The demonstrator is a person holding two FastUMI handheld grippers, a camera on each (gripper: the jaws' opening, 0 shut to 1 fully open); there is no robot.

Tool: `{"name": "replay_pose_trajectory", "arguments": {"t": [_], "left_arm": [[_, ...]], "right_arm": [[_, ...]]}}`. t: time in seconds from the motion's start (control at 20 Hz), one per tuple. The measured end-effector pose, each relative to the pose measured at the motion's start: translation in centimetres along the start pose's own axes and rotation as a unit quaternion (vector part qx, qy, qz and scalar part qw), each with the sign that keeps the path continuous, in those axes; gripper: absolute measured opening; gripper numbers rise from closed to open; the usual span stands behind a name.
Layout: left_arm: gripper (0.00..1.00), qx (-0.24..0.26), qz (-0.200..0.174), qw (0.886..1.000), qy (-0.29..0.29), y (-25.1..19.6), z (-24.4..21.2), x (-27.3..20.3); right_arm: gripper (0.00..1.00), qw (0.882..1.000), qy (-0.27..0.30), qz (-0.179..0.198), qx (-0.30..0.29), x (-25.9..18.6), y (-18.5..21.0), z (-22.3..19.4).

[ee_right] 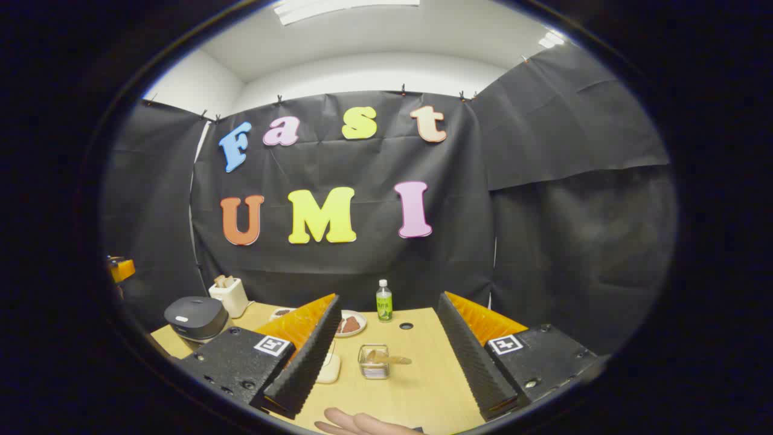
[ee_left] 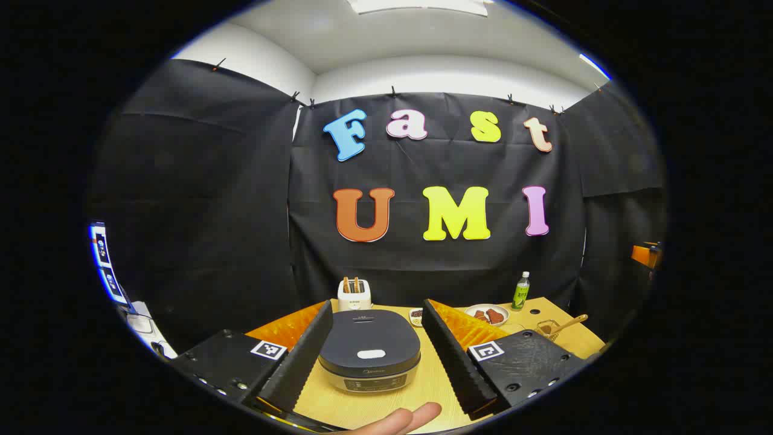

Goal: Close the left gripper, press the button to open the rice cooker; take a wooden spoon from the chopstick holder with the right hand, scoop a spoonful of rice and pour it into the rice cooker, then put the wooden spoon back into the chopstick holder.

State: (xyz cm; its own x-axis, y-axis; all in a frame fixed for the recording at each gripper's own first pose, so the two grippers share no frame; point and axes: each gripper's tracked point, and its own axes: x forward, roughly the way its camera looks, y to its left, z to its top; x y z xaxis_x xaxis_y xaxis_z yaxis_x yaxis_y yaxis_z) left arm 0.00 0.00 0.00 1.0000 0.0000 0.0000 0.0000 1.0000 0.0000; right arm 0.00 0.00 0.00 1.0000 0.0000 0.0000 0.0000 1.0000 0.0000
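The dark rice cooker [ee_left: 369, 356] sits shut on the wooden table, its white lid button [ee_left: 371, 354] facing up. My left gripper [ee_left: 377, 315] stands open, its fingers framing the cooker from in front of it and above. Off to the right stands the wire chopstick holder [ee_left: 546, 328] with the wooden spoon [ee_left: 567, 323] leaning out of it. In the right gripper view my right gripper [ee_right: 387, 308] is open and faces the chopstick holder [ee_right: 374, 362], where the wooden spoon [ee_right: 386, 359] rests. The rice cooker [ee_right: 196, 317] lies far to its left.
A white toaster [ee_left: 354, 293] stands behind the cooker. A plate of brown food [ee_left: 487, 315] and a green bottle [ee_left: 520, 291] sit at the back right. A small dish [ee_left: 415, 315] lies by the cooker. A pale flat object [ee_right: 330, 368] rests left of the holder. Fingers [ee_left: 395, 420] show at the bottom.
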Motion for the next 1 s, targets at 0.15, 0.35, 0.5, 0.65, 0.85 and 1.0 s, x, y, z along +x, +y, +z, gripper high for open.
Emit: {"name": "replay_pose_trajectory", "arguments": {"t": [0.15,0.35,0.5,0.65,0.85,1.0], "left_arm": [[0.94,-0.001,0.002,1.000,0.005,0.0,-0.4,0.1],[0.94,0.007,0.007,1.000,0.003,-0.2,-0.9,0.7],[0.94,0.005,0.004,1.000,0.002,-0.6,-1.1,0.9],[0.94,-0.001,0.009,1.000,0.000,-0.6,-1.3,1.4],[0.94,-0.011,0.002,1.000,0.023,-0.7,-3.2,2.7],[0.70,0.007,0.001,0.999,0.034,-0.4,-4.7,3.9]], "right_arm": [[1.00,1.000,-0.016,-0.012,-0.009,-0.4,-1.0,0.4],[1.00,0.996,-0.054,-0.065,-0.039,-1.3,-3.4,2.0],[1.00,0.996,-0.057,-0.057,-0.042,-2.2,-3.1,2.2],[1.00,0.996,-0.060,-0.059,-0.044,-2.5,-3.7,2.3],[1.00,0.994,-0.074,-0.059,-0.048,-2.6,-3.7,2.4],[1.00,0.994,-0.079,-0.051,-0.051,-2.3,-3.4,2.0]]}}
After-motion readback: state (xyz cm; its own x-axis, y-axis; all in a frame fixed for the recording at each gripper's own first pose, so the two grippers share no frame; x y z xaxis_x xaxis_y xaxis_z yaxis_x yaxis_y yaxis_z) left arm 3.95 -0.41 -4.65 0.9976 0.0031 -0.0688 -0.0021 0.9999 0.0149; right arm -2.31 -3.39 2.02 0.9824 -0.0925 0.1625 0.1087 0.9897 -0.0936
